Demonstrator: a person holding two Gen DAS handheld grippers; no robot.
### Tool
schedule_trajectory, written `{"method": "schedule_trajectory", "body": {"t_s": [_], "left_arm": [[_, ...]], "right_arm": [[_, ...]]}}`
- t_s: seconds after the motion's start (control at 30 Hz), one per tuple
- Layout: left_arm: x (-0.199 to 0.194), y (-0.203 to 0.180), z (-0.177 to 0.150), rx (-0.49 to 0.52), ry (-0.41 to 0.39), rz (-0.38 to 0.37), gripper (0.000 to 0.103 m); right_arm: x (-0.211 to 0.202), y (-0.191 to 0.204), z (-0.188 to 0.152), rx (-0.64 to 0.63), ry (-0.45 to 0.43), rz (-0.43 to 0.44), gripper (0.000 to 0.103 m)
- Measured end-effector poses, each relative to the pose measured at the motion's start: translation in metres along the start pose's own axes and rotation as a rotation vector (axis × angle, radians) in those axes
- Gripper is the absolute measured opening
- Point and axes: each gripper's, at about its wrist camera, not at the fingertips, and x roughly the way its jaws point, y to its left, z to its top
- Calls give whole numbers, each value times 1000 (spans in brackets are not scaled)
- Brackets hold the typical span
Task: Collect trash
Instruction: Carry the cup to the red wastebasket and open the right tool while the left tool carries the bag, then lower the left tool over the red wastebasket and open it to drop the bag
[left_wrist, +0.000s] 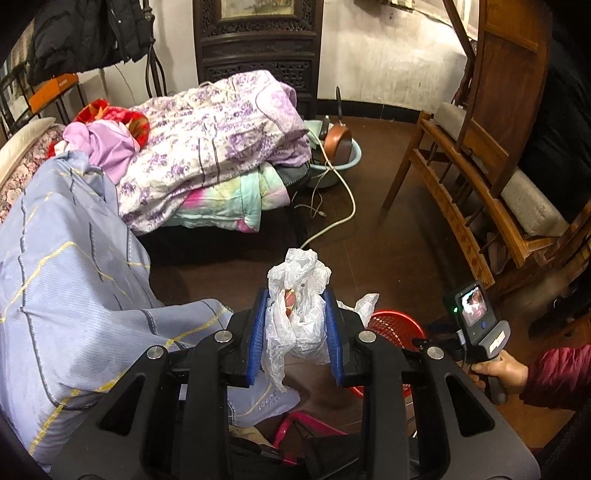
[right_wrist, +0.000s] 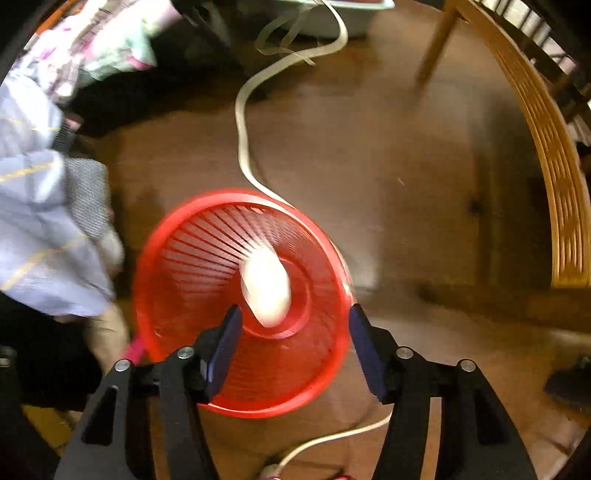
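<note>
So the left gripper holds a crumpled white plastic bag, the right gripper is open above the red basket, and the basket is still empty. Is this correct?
One detail is wrong: the red basket is not empty. The right wrist view shows a white object inside it, too blurred to identify. The rest stands: the left gripper is shut on the crumpled white plastic bag, and the right gripper is open above the basket.

My left claw (left_wrist: 295, 325): matt black plastic w/ ribbed blue rubbery pads, shiny metal pivot bolts. It pinches a thin crinkly plastic bag (left_wrist: 297, 295), translucent white, slightly glossy. My right claw (right_wrist: 293, 347): same matt black plastic, dark blue pads. Below it, a glossy red plastic basket (right_wrist: 177, 258), slatted walls. Floor (right_wrist: 388, 147) looks like smooth brown wood w/ a dull sheen. Bedsheet (left_wrist: 70, 266): soft matt cloth. Chair (left_wrist: 458, 173): varnished wood.
</note>
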Motion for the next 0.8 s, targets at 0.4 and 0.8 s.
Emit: {"method": "schedule_trajectory", "body": {"t_s": [0.4, 0.8], "left_arm": [[33, 8, 1, -15, 71, -7, 30], [57, 24, -1, -44, 124, 6, 30]], "right_arm": [[58, -2, -18, 137, 76, 91, 73], [109, 59, 40, 304, 41, 308, 61]]}}
